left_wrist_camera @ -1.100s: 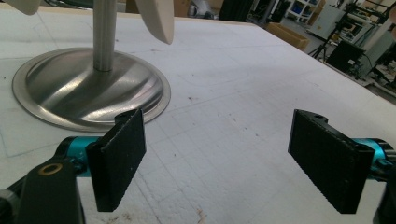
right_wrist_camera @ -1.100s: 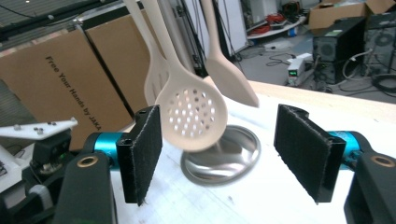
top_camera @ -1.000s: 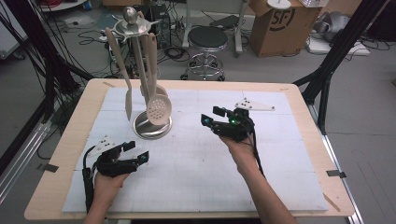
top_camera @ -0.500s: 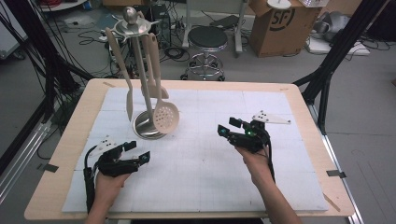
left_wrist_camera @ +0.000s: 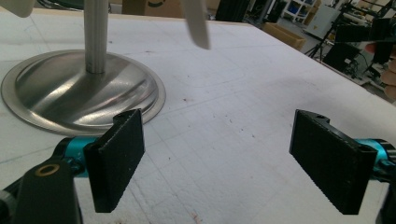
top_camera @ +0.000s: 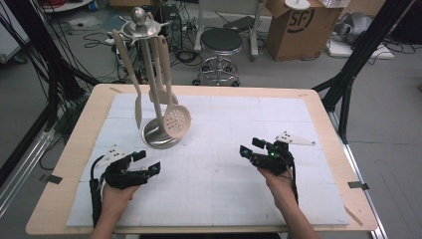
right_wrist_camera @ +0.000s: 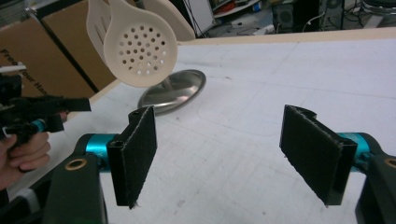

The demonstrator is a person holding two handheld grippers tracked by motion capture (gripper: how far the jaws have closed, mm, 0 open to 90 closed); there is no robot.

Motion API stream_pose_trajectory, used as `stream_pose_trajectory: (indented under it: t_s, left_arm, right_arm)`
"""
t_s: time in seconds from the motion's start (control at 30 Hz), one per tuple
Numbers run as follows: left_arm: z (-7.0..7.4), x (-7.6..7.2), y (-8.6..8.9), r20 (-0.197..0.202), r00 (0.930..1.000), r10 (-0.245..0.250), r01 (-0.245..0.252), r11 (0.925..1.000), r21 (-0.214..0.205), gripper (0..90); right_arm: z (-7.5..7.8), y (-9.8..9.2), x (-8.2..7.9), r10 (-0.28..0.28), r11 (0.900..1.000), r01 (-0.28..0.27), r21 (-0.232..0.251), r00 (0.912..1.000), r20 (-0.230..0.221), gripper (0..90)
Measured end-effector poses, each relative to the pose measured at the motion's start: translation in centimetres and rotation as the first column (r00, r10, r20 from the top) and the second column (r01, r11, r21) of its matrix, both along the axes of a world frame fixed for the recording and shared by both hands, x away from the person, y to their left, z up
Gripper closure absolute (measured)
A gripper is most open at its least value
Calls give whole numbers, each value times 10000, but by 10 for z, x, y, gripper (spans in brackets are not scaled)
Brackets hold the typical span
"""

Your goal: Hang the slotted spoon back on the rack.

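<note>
Skimmer (top_camera: 176,121) hanging on the stand (top_camera: 160,136) at the mat's far left, both grippers (top_camera: 141,168) (top_camera: 253,150) spread and empty; risks swinging or slipping off its hook if nudged carelessly.

readable lettering on two cardboard boxes.
a brown cardboard box (top_camera: 298,27) on the floor beyond the table carried a round black logo reading "sf"; in the right gripper view another brown box (right_wrist_camera: 28,60) bore black print beginning "fre", partly cut off.
</note>
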State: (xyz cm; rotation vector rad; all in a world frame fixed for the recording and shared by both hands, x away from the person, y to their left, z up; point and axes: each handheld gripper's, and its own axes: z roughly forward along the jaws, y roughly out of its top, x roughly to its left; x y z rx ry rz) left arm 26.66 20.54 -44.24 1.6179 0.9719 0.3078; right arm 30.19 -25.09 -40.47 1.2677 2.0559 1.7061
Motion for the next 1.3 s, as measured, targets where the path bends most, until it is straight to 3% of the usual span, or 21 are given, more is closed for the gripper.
stream_pose_trajectory:
  t_s: [0.73,0.77,1.3]
  left_arm:
    - [0,2,-6,-24,9996,-269,269,9993,-277,183]
    - [0,2,-6,-8,9997,-262,261,9992,-303,183]
    - [0,3,-8,20,9995,-307,307,9990,-328,183]
  right_arm:
    - [-26,-16,-15,-239,9984,239,-512,9997,16,245]
    - [-26,-16,-16,-246,9987,239,-451,9996,-145,245]
    - [-30,-15,-17,-183,9988,174,-462,9996,-195,212]
